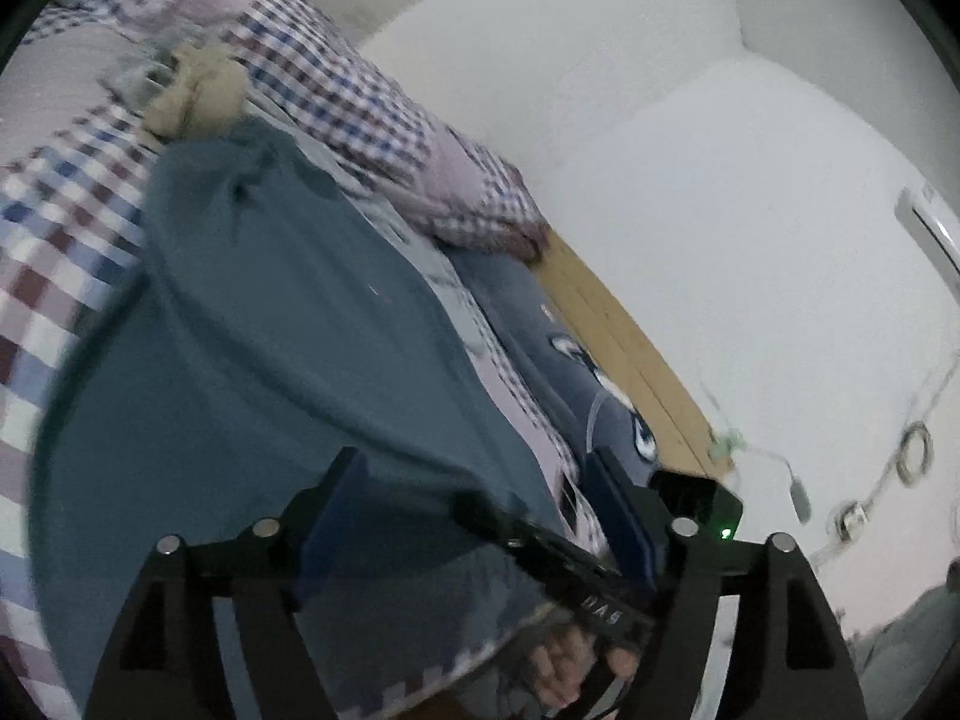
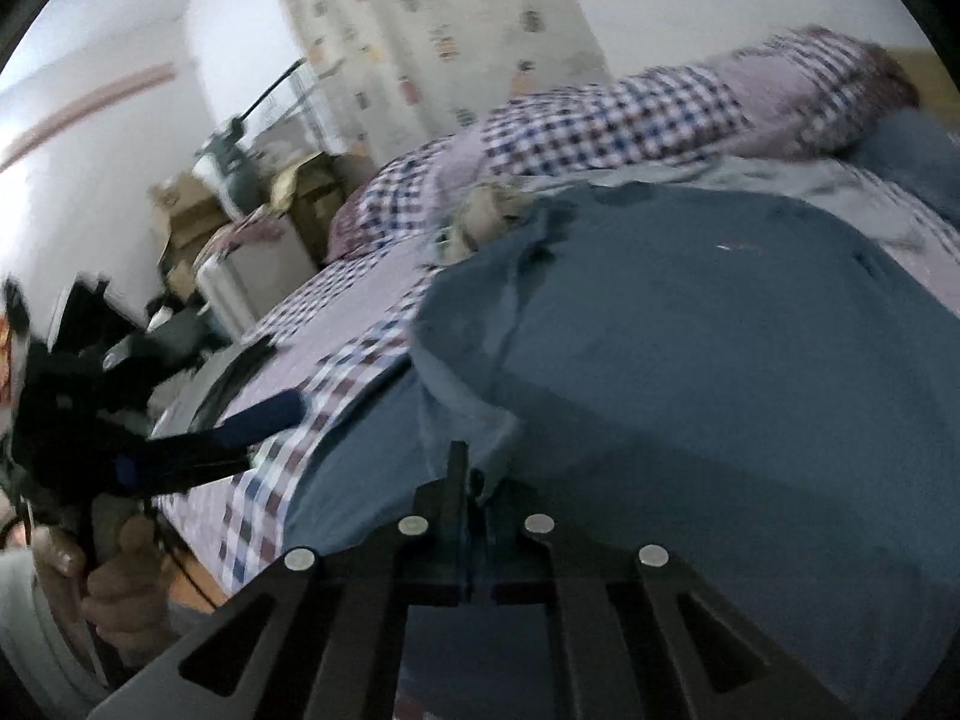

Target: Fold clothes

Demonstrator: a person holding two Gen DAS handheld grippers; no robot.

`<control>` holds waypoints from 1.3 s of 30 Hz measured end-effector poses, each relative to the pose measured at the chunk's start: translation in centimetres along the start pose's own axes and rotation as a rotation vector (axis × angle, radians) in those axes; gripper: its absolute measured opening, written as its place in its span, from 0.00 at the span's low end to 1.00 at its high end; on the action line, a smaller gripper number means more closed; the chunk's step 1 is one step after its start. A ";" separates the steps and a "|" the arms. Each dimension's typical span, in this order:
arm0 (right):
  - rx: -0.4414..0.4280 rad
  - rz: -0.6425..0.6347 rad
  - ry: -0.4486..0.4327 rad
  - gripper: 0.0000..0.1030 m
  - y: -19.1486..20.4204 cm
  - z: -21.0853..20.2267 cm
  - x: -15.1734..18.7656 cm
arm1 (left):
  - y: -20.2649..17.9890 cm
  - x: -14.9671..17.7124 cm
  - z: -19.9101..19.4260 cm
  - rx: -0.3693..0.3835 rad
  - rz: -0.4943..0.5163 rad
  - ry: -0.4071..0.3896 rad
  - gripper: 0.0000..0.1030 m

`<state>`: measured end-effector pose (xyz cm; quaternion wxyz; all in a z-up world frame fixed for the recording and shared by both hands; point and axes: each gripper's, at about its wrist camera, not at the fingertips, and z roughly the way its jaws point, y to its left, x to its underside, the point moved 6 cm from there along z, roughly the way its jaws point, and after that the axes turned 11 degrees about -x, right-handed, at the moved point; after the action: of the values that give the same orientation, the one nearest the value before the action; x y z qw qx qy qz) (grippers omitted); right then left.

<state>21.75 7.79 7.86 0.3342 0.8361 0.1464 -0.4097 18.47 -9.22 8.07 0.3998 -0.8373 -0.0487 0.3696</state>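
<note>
Left view alone shows a navy pillow (image 1: 576, 372), right tongs (image 2: 474, 516) tilted, pinching the teal shirt (image 2: 690, 372) hem, left tongs (image 1: 480, 480) spread wide, on the checked bed (image 2: 360, 294)

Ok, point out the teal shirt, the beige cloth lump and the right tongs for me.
teal shirt (image 2: 690, 372), right wrist view, middle of its flat body.
beige cloth lump (image 1: 201, 93), left wrist view, centre of the bundle.
right tongs (image 2: 474, 492), right wrist view, tips pinched on the shirt's edge.
</note>
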 end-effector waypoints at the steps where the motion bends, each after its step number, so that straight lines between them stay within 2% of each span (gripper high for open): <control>1: 0.010 0.023 -0.009 0.01 -0.9 -0.4 -0.3 | 0.8 -0.4 -0.3 -0.035 -0.014 -0.023 0.77; 3: 0.032 0.057 -0.033 0.01 -2.6 -1.4 -1.1 | 2.3 -1.2 -0.9 -0.106 -0.036 -0.064 0.77; 5: 0.064 0.086 -0.065 0.01 -4.5 -2.5 -2.2 | 4.0 -2.0 -1.4 -0.216 -0.041 -0.103 0.77; 10: 0.141 0.144 -0.126 0.01 -9.2 -4.6 -5.0 | 5.5 -3.5 -1.4 -0.471 0.093 -0.144 0.77; 15: 0.221 0.151 -0.172 0.01 -14.5 -5.6 -8.9 | 5.6 -5.0 1.2 -0.618 0.252 -0.149 0.77; 21: 0.342 0.210 -0.251 0.01 -22.3 -7.2 -13.5 | 7.6 -8.1 6.2 -0.723 0.331 -0.115 0.77; 24: 0.392 0.265 -0.281 0.01 -26.3 -7.8 -14.5 | 8.7 -9.7 8.6 -0.762 0.368 -0.106 0.77; 28: 0.422 0.296 -0.289 0.01 -29.4 -7.9 -15.0 | 9.7 -11.6 12.1 -0.788 0.421 -0.097 0.77; 33: 0.431 0.304 -0.267 0.01 -31.7 -7.3 -15.2 | 9.4 -12.4 16.6 -0.831 0.603 -0.058 0.75; 35: 0.430 0.301 -0.253 0.01 -32.1 -6.9 -15.2 | 9.7 -12.5 17.9 -0.839 0.634 -0.034 0.71; 36: 0.429 0.301 -0.248 0.01 -32.3 -6.8 -15.2 | 10.1 -12.4 18.8 -0.855 0.647 0.002 0.60; 37: 0.429 0.299 -0.242 0.01 -32.4 -6.7 -15.2 | 10.7 -12.4 19.7 -0.878 0.661 0.039 0.44; 39: 0.428 0.296 -0.231 0.01 -32.6 -6.6 -15.1 | 11.6 -12.5 20.8 -0.901 0.676 0.081 0.28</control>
<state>-0.70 36.62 8.24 0.2205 0.8477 -0.1062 -0.4707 -6.77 -8.55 -1.32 -0.1362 -0.9078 0.0848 0.3875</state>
